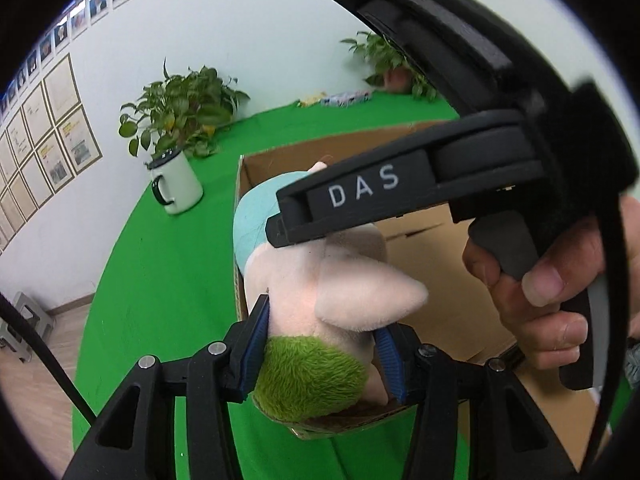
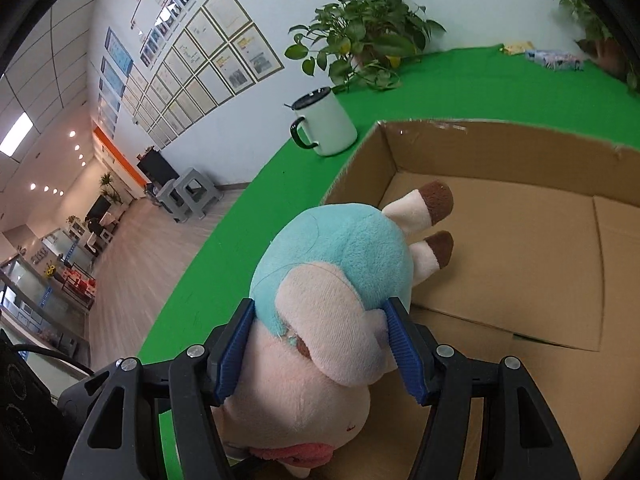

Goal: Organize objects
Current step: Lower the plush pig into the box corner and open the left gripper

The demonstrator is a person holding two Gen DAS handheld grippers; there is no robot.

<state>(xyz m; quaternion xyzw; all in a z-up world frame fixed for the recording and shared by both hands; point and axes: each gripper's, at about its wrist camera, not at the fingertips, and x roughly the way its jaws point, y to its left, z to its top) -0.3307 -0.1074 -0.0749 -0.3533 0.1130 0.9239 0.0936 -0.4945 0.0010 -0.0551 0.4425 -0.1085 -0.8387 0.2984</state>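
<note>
A plush pig with a pink head, green tuft and teal body hangs over the left wall of an open cardboard box. My left gripper is shut on its head by the green tuft. My right gripper is shut on the pig at the neck and ear, its brown-tipped legs pointing into the box. The right gripper's body, marked DAS, crosses the left wrist view with the person's hand on it.
A white enamel mug stands on the green tablecloth left of the box. Potted plants stand at the table's back by the wall, with small packets near the far right plant. Grey stools stand on the floor beyond the table edge.
</note>
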